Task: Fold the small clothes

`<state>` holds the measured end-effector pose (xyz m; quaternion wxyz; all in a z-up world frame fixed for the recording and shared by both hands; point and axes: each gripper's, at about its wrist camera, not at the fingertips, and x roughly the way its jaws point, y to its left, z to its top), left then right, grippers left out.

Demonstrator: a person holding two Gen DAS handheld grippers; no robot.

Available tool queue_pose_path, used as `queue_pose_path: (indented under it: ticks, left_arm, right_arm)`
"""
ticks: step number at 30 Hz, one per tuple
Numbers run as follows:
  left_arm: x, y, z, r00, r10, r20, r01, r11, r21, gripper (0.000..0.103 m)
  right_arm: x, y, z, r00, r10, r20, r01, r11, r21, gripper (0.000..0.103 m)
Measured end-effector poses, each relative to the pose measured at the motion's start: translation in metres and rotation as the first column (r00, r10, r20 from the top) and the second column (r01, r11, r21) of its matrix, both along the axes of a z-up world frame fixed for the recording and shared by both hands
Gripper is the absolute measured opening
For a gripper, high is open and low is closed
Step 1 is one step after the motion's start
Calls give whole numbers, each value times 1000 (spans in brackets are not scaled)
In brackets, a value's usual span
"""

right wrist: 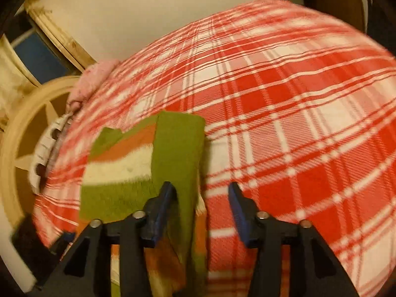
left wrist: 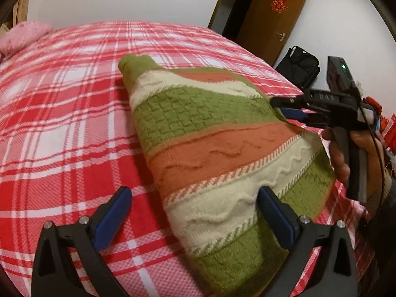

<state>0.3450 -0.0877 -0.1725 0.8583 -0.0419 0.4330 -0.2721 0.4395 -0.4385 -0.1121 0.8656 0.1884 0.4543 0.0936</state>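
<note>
A small knitted sweater point(left wrist: 212, 133) striped green, cream and orange lies on the bed, collar end pointing away. My left gripper point(left wrist: 195, 198) stands wide open over its near end; the right-hand finger point(left wrist: 272, 205) rests on the knit, the other hangs over the blanket. At the sweater's right edge, my right gripper point(left wrist: 279, 107) sits with the hem between its parted jaws. In the blurred right wrist view a green sleeve point(right wrist: 180, 153) of the sweater point(right wrist: 118, 163) hangs between the jaws of the right gripper point(right wrist: 200, 195), beside the left pad point(right wrist: 163, 198), not pinched.
A red-and-white plaid blanket point(left wrist: 61, 123) covers the bed, with a pink pillow point(left wrist: 22, 37) at the far left. A brown door point(left wrist: 269, 19) and a black bag point(left wrist: 299, 66) stand beyond the bed. A hand point(left wrist: 339, 158) holds the right gripper's handle. A wooden headboard point(right wrist: 24, 123) borders the bed.
</note>
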Motion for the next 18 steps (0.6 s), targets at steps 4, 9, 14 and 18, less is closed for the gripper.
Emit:
queue_pose_path:
  ticks: [4, 9, 14, 18]
  left_arm:
    - [3, 4, -3, 999, -10, -31, 9, 1000, -30, 103]
    - [1, 2, -3, 1000, -13, -25, 13, 1000, -23, 103]
    - [2, -1, -5, 999, -21, -28, 20, 1000, -11, 103]
    - [4, -1, -5, 999, -25, -32, 25, 1000, -17, 103]
  right_arm:
    - [24, 6, -8, 999, 53, -13, -53, 997, 48, 51]
    - [44, 5, -20, 998, 59, -19, -57, 995, 87, 51]
    - [55, -3, -32, 998, 60, -12, -57, 984, 170, 51]
    - [58, -9, -34, 997, 75, -2, -73, 976, 208, 51]
